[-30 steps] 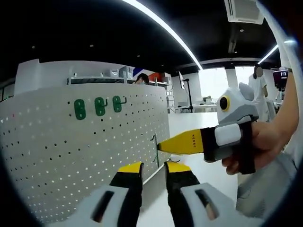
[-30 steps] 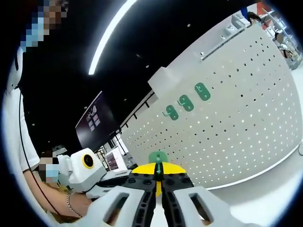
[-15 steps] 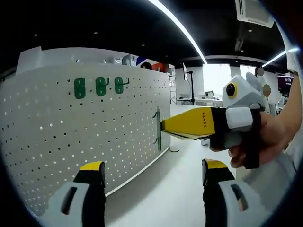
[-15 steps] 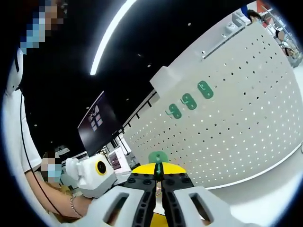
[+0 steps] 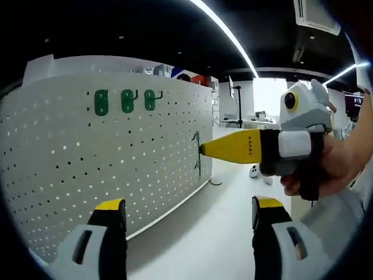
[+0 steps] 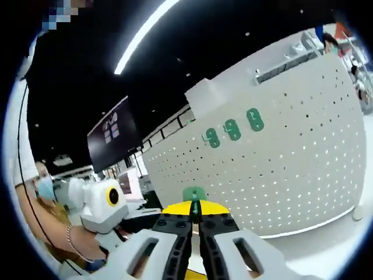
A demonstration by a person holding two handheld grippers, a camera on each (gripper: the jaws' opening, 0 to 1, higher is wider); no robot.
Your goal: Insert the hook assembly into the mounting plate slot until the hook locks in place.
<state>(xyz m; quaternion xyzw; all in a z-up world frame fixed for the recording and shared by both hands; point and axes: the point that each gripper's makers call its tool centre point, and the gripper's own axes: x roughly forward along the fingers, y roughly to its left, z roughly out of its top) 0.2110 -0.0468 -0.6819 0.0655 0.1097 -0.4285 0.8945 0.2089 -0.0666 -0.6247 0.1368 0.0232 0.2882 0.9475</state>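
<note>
A dark ceiling [image 5: 145, 29] spans the room, crossed by a long bright light strip [image 5: 224, 32] and dotted with small spotlights. An air-conditioning vent [image 5: 317, 14] sits near its upper right corner. Far off, a bright window [image 5: 265, 96] glows beside white columns, with desks and a tripod stand [image 5: 239, 108] before it. The floor [image 5: 198, 233] is pale and glossy. In the right gripper view, a dark wall screen [image 6: 111, 137] hangs above more desks.
</note>
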